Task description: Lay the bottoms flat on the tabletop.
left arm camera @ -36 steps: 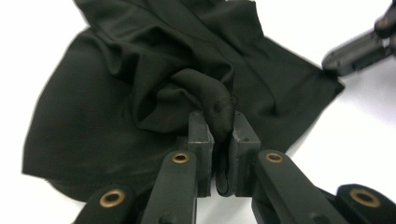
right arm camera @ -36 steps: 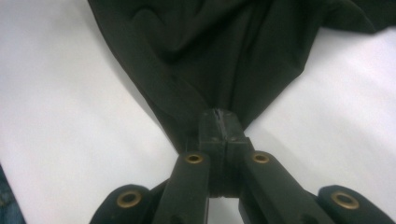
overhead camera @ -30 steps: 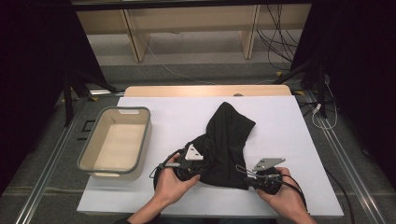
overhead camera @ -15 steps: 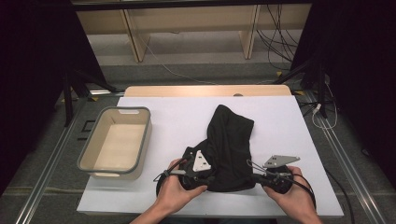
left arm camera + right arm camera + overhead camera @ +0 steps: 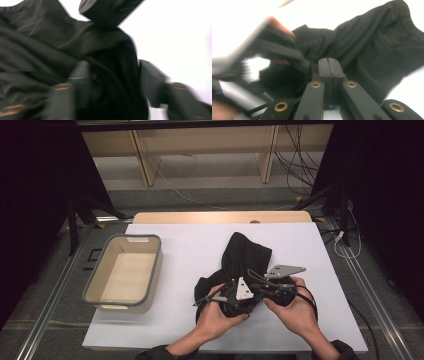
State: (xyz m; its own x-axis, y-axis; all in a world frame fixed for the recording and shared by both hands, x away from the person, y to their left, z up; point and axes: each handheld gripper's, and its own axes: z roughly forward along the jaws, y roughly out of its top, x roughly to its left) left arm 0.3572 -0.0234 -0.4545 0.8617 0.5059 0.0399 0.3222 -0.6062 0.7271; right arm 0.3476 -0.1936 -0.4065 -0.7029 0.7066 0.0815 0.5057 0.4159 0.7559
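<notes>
Black cloth [image 5: 243, 262] near bench [image 5: 190, 245] front edge: soft, light, limp; best pinched at an edge fold. Left gripper [image 5: 113, 82] jaws part-open, just closing around cloth, grip unclear; right gripper [image 5: 328, 68] jaws fully shut, whether on cloth I cannot tell.

Tub [image 5: 123, 274]: grey rim, cream inside, on the table's left part.
Table [image 5: 180, 245]: white top.
Board [image 5: 220, 217]: wooden, along the table's far edge.
Shelf [image 5: 200, 145]: pale wood, beyond the table.
Cables [image 5: 295, 165]: on the floor, far right.

Left claw [image 5: 115, 82] parted – right claw [image 5: 329, 68] closed
</notes>
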